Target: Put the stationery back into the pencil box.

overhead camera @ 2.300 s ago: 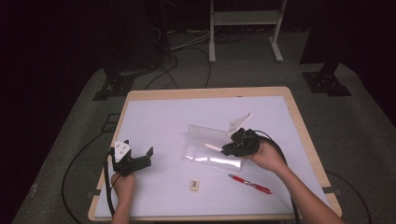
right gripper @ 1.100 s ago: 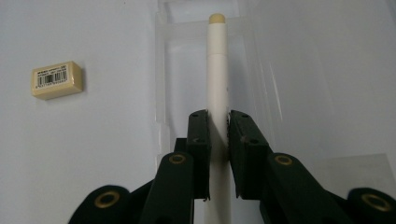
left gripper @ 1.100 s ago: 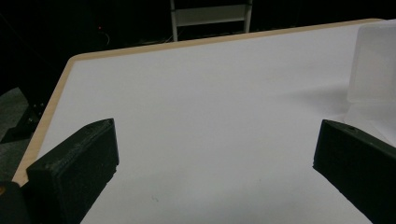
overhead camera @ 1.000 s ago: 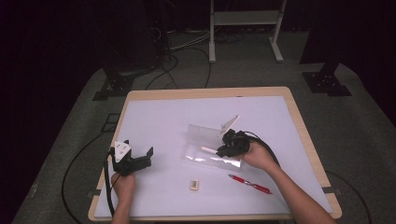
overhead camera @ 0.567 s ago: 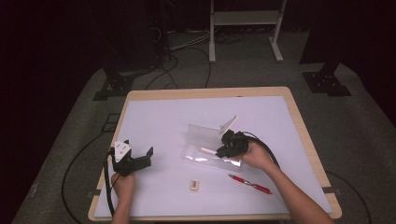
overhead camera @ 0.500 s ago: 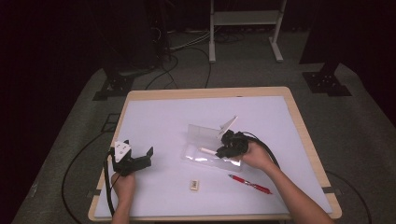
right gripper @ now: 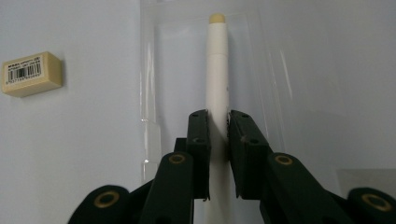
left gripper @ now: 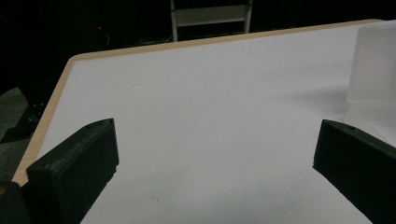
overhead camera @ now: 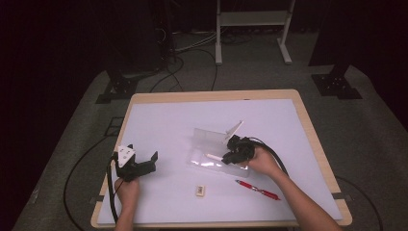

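A clear plastic case (overhead camera: pixel 208 139) lies open in the middle of the white table (overhead camera: pixel 173 120). My right gripper (overhead camera: pixel 226 158) is low over the case's front part, shut on a white pen (overhead camera: pixel 213 157) that points left. In the right gripper view the jaws (right gripper: pixel 218 116) clamp the white pen (right gripper: pixel 217 65) near its middle, with the case's clear sheet (right gripper: pixel 289 74) under it. My left gripper (overhead camera: pixel 144 166) rests at the table's front left, open and holding nothing. In the left gripper view its wide-spread jaws (left gripper: pixel 217 149) face bare table, and the case's wall (left gripper: pixel 376 65) stands at the right.
A red pen (overhead camera: pixel 257 189) lies on the table in front of my right hand. A small cream eraser (overhead camera: pixel 199 190), barcode up (right gripper: pixel 31 73), sits near the front edge. Cables and a metal stand (overhead camera: pixel 250 19) are on the floor beyond the table.
My right gripper has carried the white pen a little left and toward me, over the clear case. The left gripper has stayed put.
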Action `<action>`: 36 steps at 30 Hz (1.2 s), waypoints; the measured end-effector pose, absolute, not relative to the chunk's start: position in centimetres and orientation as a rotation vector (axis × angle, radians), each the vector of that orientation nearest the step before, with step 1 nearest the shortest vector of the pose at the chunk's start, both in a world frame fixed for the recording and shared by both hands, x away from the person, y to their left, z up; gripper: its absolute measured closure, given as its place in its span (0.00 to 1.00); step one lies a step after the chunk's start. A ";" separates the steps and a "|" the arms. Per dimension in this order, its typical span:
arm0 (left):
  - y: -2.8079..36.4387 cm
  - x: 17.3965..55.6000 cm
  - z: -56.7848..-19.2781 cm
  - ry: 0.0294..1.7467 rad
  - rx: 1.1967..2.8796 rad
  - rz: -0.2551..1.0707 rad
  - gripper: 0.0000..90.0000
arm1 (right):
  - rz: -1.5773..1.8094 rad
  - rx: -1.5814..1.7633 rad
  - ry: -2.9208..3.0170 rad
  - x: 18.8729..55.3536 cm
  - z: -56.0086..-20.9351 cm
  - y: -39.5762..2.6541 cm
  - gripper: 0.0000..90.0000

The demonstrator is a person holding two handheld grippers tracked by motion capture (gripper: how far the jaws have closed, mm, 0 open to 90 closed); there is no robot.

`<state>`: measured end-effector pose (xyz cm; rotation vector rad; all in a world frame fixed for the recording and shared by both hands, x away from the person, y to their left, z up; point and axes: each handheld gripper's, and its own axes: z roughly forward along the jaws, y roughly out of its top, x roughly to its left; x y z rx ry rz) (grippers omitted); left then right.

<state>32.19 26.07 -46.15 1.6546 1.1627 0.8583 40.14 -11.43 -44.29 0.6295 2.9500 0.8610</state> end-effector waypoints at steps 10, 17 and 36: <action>26.1 32.2 -46.1 1.160 1.656 0.860 0.00 | 0.860 0.632 2.960 40.2 -44.6 -11.3 0.86; 26.1 32.2 -46.1 1.161 1.656 0.860 0.00 | 0.863 0.636 2.971 40.2 -44.6 -11.5 0.85; 26.0 32.2 -46.2 1.161 1.657 0.862 0.00 | 0.984 0.666 2.895 38.7 -42.0 -14.2 0.78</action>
